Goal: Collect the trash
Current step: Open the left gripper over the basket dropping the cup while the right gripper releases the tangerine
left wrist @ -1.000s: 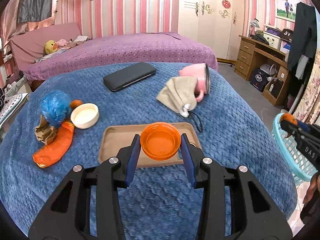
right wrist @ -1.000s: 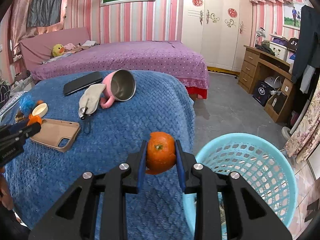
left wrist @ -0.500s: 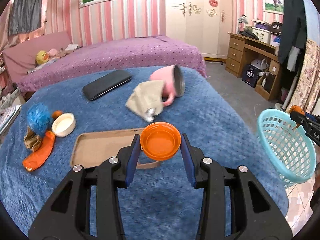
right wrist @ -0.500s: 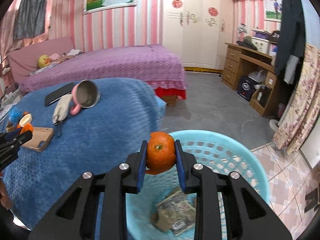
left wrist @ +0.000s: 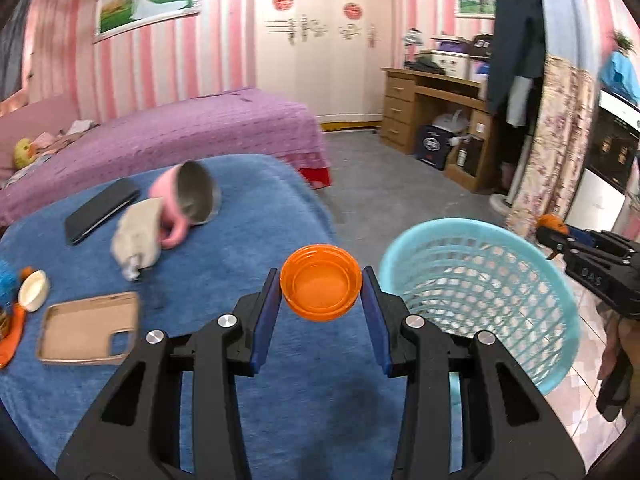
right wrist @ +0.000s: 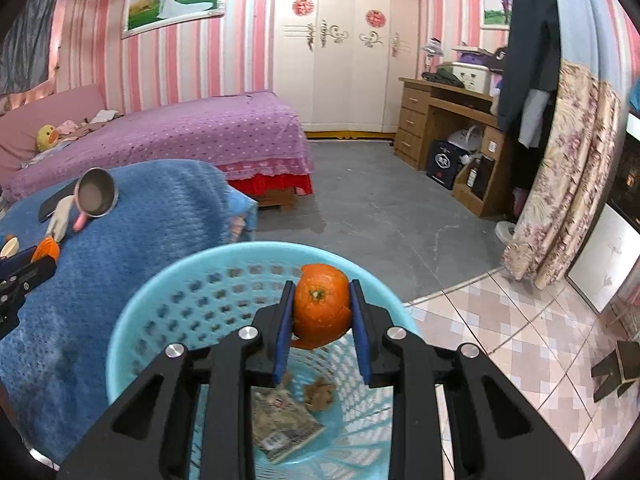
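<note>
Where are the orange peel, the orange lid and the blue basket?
orange peel (right wrist: 321,304), right wrist view, its front face.
orange lid (left wrist: 321,287), left wrist view, its hollow middle.
blue basket (right wrist: 140,320), right wrist view, its left rim.

Left wrist view close behind its own fingers, angled down across the blue bed (left wrist: 248,216) with the basket (left wrist: 480,280) to its right, right wrist view looking down into the basket (right wrist: 160,312), both sharing basket, bed edge, far wardrobe (left wrist: 320,60).

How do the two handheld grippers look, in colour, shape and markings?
Both the left gripper and the right gripper have angular black frames with triangular cut-outs, silver round bolts, and flat blue pads inside the fingers. Pale lettering marks the right gripper's side. No cables show.
</note>
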Tool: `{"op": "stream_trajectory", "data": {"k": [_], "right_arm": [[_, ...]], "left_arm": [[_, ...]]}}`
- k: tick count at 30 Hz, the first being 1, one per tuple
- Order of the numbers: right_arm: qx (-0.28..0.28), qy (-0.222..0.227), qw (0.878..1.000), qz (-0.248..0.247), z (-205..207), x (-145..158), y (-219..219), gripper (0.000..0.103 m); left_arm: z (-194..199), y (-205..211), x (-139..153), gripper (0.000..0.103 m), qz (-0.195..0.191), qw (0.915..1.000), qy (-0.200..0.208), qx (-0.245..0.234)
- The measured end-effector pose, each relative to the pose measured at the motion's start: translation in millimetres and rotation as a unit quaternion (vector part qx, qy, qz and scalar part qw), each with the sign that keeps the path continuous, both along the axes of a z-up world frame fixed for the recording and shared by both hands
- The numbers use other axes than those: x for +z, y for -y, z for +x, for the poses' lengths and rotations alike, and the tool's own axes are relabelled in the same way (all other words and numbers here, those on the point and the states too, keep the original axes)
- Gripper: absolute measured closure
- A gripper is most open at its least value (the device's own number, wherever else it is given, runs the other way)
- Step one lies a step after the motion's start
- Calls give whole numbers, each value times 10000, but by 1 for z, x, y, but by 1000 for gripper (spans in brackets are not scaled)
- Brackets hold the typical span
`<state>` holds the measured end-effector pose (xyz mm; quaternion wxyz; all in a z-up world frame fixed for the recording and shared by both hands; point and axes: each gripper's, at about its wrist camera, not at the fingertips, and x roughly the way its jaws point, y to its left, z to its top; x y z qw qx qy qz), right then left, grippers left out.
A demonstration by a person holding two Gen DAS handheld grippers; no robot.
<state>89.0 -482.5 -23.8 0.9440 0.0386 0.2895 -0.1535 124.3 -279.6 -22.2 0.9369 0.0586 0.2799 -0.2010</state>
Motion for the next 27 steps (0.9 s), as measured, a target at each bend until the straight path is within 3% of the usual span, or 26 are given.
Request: {"op": "stream_trajectory", "data": {"k": [5, 12, 14, 16, 19, 22, 27], "right_arm": [[-133, -41, 9999, 90, -3, -8, 17, 76], [-178, -28, 9997, 178, -5, -12, 26, 76], [-181, -21, 9996, 197, -6, -13, 26, 76], [-168, -19, 9997, 194, -6, -14, 25, 76], [-161, 0, 9997, 188, -6, -14, 24, 76], [-171, 32, 9997, 189, -6, -13, 22, 76], [-147, 37, 9998, 104, 0, -12, 14, 76]], "left_arm": [[-3, 42, -1, 64, -97, 9991, -134, -380], [-1, 83, -8, 62, 55, 9969, -277, -731], [3, 86, -5, 51, 30, 9972, -304, -681], [7, 84, -2, 29, -21, 9976, -321, -618], [10, 74, 4, 17, -8, 9988, -146, -459], [15, 60, 6, 9, 201, 9997, 60, -144], [26, 34, 5, 7, 165, 9998, -65, 96]]}}
